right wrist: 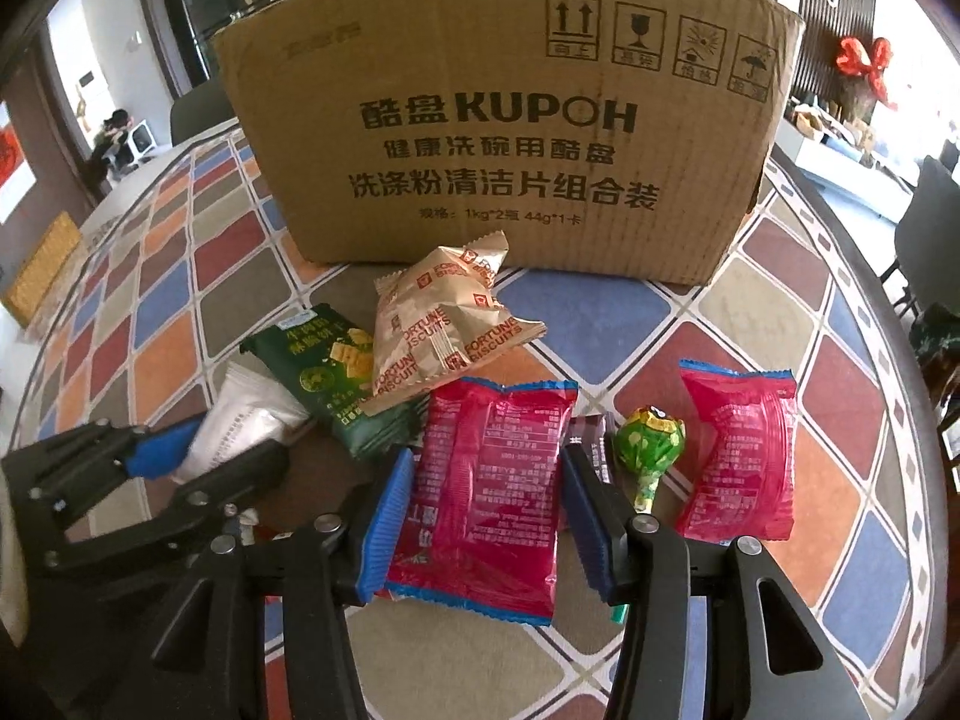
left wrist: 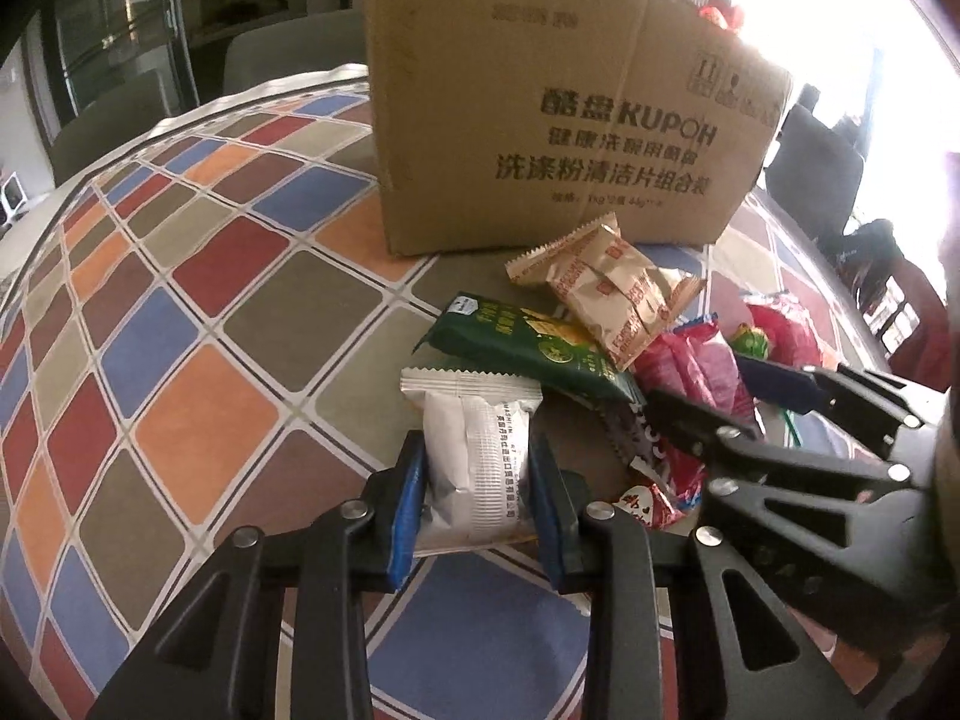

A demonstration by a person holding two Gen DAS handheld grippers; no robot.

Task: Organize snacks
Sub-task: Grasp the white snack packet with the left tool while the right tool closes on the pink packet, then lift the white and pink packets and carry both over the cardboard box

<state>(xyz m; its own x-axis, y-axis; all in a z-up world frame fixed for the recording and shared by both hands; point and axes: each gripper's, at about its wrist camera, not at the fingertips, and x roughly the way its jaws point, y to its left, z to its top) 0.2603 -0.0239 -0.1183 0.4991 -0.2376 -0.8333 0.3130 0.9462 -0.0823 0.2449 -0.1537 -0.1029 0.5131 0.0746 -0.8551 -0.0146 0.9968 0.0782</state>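
My left gripper (left wrist: 477,480) is shut on a white snack packet (left wrist: 471,462), which also shows in the right wrist view (right wrist: 240,426). My right gripper (right wrist: 489,504) is shut on a red snack packet (right wrist: 489,480). A green biscuit packet (left wrist: 534,348) (right wrist: 330,378) and a tan Fortune Biscuits packet (left wrist: 612,288) (right wrist: 438,330) lie in the pile behind. A second red packet (right wrist: 738,450) and a green lollipop (right wrist: 651,441) lie to the right. A tall brown cardboard box (left wrist: 540,108) (right wrist: 498,138) stands behind the pile.
The table wears a checked tablecloth (left wrist: 210,330) of coloured squares. A dark small packet (right wrist: 591,438) lies under the red one. Chairs (left wrist: 288,48) stand behind the table. The left gripper's body (right wrist: 120,492) shows at lower left of the right wrist view.
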